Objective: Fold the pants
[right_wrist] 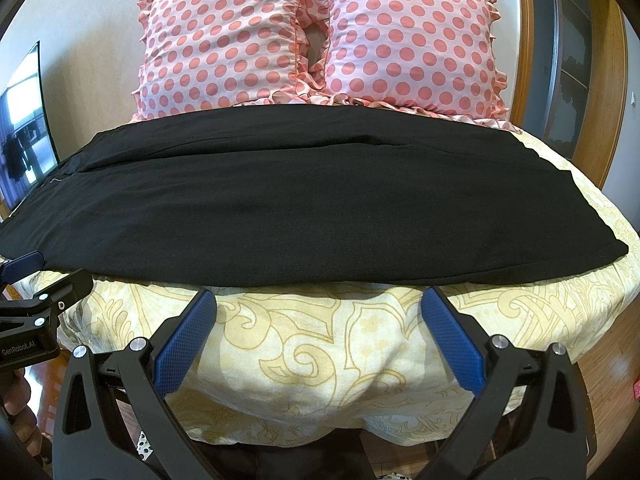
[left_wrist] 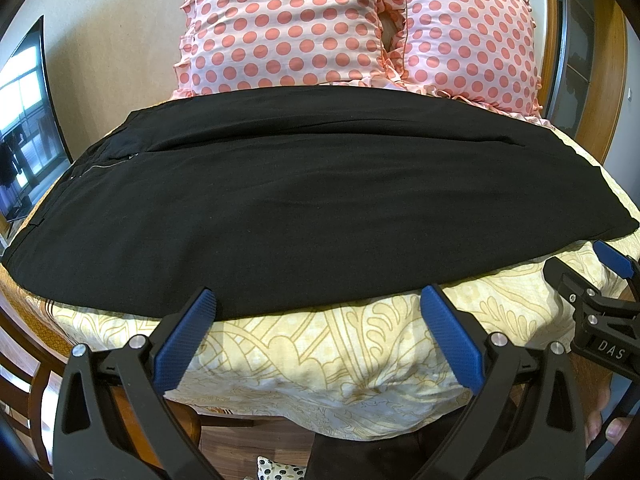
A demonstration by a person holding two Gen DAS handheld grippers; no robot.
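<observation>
Pants lie flat on the bed, lengthwise fold apparently done.
Both grippers, left gripper and right gripper, hover with jaws wide, empty; crosswise folds remain.

Two polka-dot pillows on a patterned bedspread — perhaps a television leftward.

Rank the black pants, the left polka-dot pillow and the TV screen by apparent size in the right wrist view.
1. Black pants, spanning nearly the whole bed width.
2. Left polka-dot pillow.
3. TV screen, only partly in view at the frame edge, so its rank is unsure.
</observation>
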